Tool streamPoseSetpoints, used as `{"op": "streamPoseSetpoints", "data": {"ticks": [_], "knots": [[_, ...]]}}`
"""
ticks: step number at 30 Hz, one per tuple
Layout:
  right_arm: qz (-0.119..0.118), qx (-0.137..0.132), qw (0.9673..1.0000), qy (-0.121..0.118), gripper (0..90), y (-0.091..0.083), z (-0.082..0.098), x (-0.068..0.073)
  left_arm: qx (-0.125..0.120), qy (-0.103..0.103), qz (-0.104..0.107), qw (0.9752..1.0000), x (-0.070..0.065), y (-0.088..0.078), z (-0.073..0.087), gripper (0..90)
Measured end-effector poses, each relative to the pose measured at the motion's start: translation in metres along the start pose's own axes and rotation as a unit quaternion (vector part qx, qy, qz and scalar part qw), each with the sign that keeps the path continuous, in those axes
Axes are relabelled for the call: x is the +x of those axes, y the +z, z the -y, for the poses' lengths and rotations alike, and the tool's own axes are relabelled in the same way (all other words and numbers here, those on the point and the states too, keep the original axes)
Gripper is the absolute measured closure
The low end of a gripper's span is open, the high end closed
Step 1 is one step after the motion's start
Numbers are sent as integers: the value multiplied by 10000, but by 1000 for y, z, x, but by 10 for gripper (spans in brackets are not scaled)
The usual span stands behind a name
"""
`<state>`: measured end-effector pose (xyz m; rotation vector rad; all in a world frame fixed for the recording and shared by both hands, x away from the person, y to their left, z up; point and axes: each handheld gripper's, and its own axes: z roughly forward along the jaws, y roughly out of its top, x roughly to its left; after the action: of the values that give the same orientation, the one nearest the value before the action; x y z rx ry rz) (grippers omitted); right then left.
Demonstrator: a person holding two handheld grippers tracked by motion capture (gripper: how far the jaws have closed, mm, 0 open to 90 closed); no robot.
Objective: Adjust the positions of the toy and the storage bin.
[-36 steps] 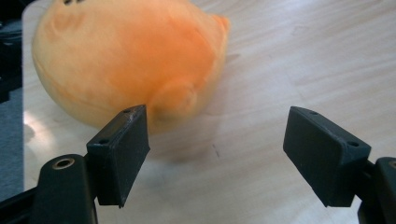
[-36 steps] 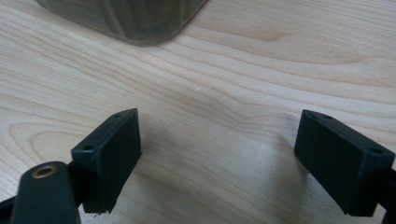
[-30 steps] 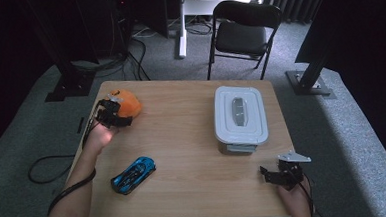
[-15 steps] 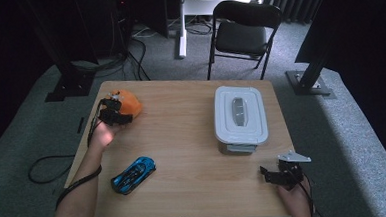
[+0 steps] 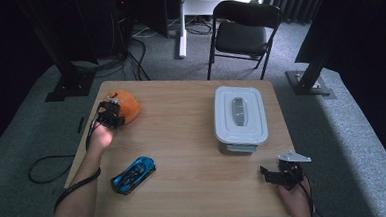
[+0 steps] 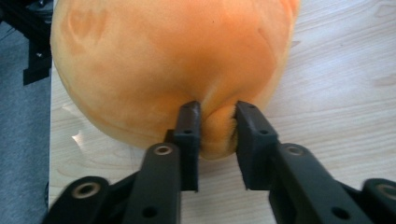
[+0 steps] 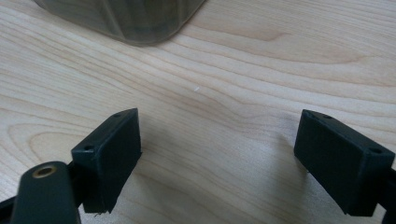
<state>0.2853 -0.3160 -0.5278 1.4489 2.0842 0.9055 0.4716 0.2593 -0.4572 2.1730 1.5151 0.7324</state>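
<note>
Fingers (image 6: pixel 187 135) pinch orange plush (image 6: pixel 177 65) | blue car (image 5: pixel 133 174) near | lidded box (image 5: pixel 240 118) apart

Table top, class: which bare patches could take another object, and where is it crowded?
Bare wood on the table lies between the orange plush toy and lidded container, and between the blue toy car and right gripper. The far left corner is crowded: the left gripper pinches the toy.

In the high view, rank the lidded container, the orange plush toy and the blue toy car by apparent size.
1. Lidded container, clearly largest.
2. and 3. Blue toy car and orange plush toy look alike; the left claw hides part of the plush.
</note>
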Motion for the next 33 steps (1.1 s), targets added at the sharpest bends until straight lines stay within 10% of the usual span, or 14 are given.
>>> {"op": "streamPoseSetpoints", "data": {"ticks": [22,33], "knots": [[17,0,10000,18,143,0,0,0,-289,186,1155,9927,17,-67,72,781],[28,-3,10000,30,143,0,0,0,-57,241,901,9956,38,-82,95,720]]}}
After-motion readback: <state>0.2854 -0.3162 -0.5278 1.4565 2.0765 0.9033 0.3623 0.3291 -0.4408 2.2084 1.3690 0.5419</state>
